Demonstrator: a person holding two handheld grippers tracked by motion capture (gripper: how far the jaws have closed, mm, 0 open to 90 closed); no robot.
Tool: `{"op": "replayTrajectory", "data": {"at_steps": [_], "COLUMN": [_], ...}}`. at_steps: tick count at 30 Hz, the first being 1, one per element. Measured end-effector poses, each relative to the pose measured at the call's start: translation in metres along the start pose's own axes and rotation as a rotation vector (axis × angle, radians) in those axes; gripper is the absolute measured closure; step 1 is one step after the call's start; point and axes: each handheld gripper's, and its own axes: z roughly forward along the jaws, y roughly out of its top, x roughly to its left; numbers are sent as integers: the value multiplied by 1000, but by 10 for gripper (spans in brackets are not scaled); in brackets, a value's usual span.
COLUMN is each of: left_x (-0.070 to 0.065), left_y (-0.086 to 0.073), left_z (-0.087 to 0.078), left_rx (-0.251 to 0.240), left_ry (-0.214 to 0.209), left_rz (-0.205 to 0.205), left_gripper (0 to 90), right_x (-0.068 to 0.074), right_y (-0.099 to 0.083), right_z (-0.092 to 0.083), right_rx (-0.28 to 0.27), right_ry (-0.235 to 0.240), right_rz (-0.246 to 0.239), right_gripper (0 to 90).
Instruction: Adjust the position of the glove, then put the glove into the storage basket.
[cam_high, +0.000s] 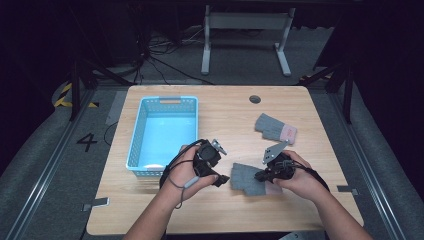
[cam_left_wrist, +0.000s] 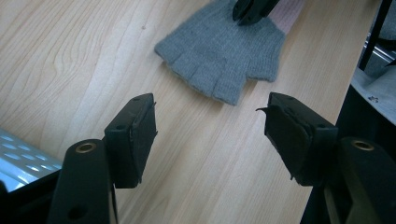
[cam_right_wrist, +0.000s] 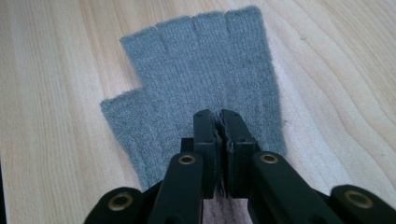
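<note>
A grey fingerless knit glove (cam_high: 247, 179) (cam_right_wrist: 196, 70) lies flat on the wooden table near the front edge, its finger stubs pointing toward my left gripper. My right gripper (cam_high: 260, 176) (cam_right_wrist: 218, 122) stands over its cuff end with the jaws pressed together and a thin fold of the knit pinched between them. That gripper's tip (cam_left_wrist: 250, 11) also shows on the glove (cam_left_wrist: 219, 51) in the left gripper view. My left gripper (cam_high: 223, 179) (cam_left_wrist: 210, 130) is open, a short way to the left of the glove, with bare wood between its jaws.
A second grey glove with a pink cuff (cam_high: 275, 128) lies farther back on the right. A light blue plastic basket (cam_high: 137, 135) stands at the left, close beside my left hand. A round cable hole (cam_high: 255, 99) sits near the table's far edge.
</note>
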Motion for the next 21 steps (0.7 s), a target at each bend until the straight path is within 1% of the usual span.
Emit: {"op": "replayTrajectory", "data": {"at_steps": [1,3,7,8,9,10,11,13,14,15,16,17,18,20,21], "left_x": [0,1,2,1,1,1,1,0,0,1,1,1,1,1,1], "left_y": [0,0,1,1,1,1,2,2,3,3,3,3,4,4,5], "left_z": [0,0,1,1,2,2,2,2,2,2,2,3,3,4,4], "left_rx": [-1,0,3,6,6,4,0,-1,-1,0,-1,-2,-2,2,3], "left_ry": [1,-1,0,-1,-3,-4,-1,-2,-5,-4,-4,-5,-4,-5,-7], "left_rz": [1,-1,1,1,2,1,4,8,9,11,10,9,10,12,15], "left_gripper": [346,346,346,346,345,345,346,345,346,345,346,346,346,346,346], "right_x": [0,0,-2,-2,-2,-2,-2,-1,-1,-2,-3,-3,-3,-5,-7], "right_y": [0,-1,-3,-3,-4,-4,-4,-4,-4,-4,-4,-4,-5,-6,-7], "right_z": [2,4,7,7,5,5,4,-1,-3,-6,-13,-13,-15,-21,-24], "right_rx": [4,20,17,11,-6,-6,-16,-45,-54,-70,-95,-95,-104,-131,-149], "right_ry": [-1,1,17,24,25,25,22,5,-1,-15,-33,-33,-38,-68,-86], "right_rz": [-10,-7,-1,-1,2,2,6,26,28,30,47,47,59,71,89], "right_gripper": [854,850,835,820,752,752,728,693,686,678,673,673,670,664,658]}}
